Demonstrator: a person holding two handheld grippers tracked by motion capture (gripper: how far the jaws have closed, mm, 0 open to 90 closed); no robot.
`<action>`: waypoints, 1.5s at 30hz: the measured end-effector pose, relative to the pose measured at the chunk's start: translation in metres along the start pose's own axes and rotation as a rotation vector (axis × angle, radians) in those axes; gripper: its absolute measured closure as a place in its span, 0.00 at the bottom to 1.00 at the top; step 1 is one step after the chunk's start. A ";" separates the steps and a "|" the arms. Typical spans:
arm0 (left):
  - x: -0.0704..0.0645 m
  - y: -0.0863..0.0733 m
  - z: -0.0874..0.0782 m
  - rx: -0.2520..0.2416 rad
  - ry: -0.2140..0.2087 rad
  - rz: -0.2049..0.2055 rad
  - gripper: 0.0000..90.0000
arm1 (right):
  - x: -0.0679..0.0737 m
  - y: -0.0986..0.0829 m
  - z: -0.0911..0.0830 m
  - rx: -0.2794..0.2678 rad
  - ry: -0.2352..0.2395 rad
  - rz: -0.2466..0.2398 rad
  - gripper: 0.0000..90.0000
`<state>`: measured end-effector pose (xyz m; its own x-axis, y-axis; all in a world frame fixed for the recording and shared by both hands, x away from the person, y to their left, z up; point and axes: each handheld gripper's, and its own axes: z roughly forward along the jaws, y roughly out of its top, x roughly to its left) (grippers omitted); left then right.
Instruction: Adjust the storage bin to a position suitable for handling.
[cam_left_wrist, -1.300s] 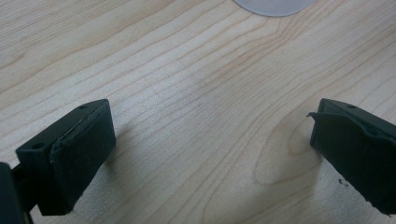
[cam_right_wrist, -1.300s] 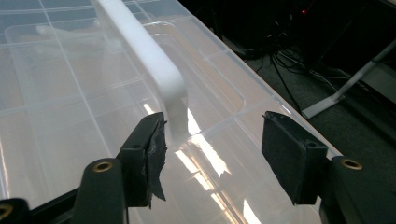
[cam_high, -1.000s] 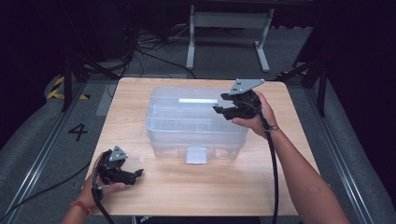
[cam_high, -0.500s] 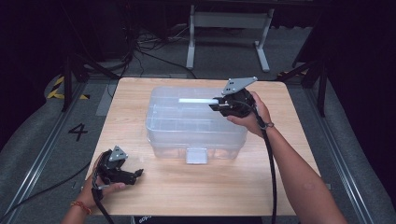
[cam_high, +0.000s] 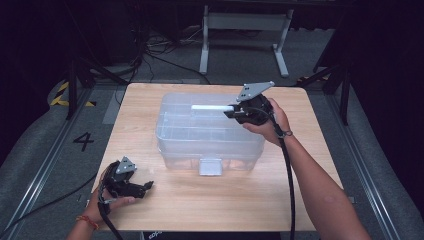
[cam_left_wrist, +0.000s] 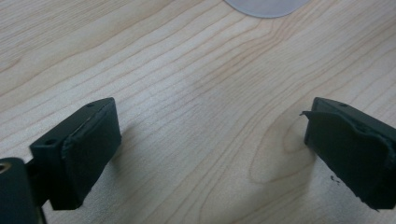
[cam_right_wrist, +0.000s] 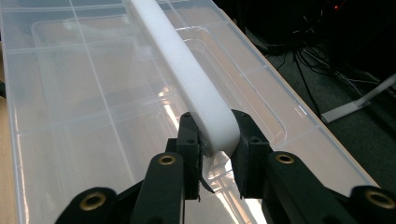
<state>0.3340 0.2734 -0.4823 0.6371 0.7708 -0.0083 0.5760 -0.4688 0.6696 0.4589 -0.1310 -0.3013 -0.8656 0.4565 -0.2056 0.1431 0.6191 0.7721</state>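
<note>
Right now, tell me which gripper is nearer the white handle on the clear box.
Right. The right gripper is clamped on the end of the white handle on the clear box. The left gripper sits open over the bare table, near its front-left corner.

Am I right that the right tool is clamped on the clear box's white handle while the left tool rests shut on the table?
Not quite. The left tool is open, its jaws wide apart over the table in the left gripper view. The right tool does clamp the white handle.

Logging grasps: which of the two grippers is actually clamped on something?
The right gripper, shut on the box's white handle; the left gripper hangs open over bare table.
</note>
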 end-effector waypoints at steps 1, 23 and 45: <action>0.000 0.000 0.000 -0.005 -0.001 -0.003 0.09 | 0.000 0.000 0.000 0.001 0.000 0.001 0.84; -0.009 0.046 -0.034 -0.182 0.004 0.041 0.41 | -0.013 0.009 -0.001 0.026 0.045 0.042 0.84; -0.019 0.080 -0.034 -0.244 -0.014 0.079 0.86 | -0.025 0.020 0.000 0.057 0.066 0.087 0.83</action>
<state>0.3508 0.2358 -0.4035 0.6833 0.7290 0.0416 0.3846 -0.4078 0.8281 0.4831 -0.1305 -0.2809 -0.8780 0.4685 -0.0981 0.2446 0.6153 0.7494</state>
